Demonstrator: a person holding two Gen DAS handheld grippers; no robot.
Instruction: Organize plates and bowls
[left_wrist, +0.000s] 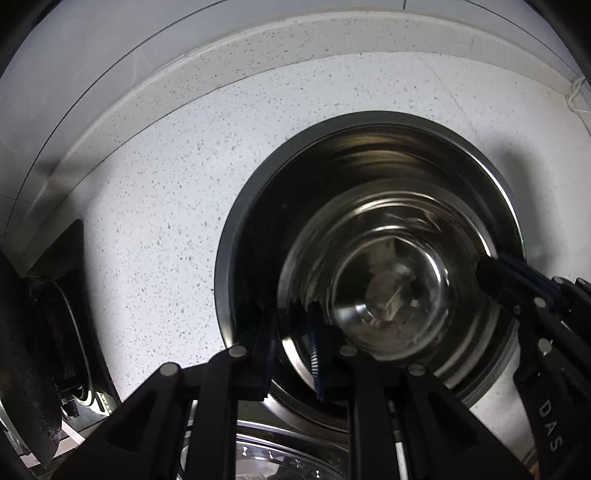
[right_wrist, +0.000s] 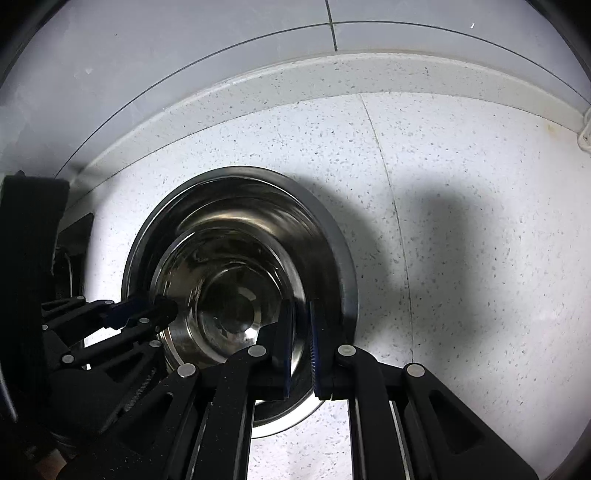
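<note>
Two steel bowls sit nested on the speckled white counter: a small bowl (left_wrist: 388, 295) (right_wrist: 236, 306) inside a large bowl (left_wrist: 388, 120) (right_wrist: 236, 172). My left gripper (left_wrist: 291, 350) (right_wrist: 166, 310) points straight down over the small bowl's left rim. That rim stands between its pads with a narrow gap showing, so the gripper is open. Across the bowl, my right gripper (right_wrist: 301, 350) (left_wrist: 491, 269) is shut on the small bowl's right rim. The near part of both bowls is hidden behind the gripper frames.
Another shiny steel dish (left_wrist: 258, 454) lies just below the bowls, under my left gripper. A dark fixture (left_wrist: 70, 314) sits at the counter's left end. The raised backsplash (right_wrist: 332, 74) and tiled wall run behind. Bare counter (right_wrist: 480, 221) stretches right of the bowls.
</note>
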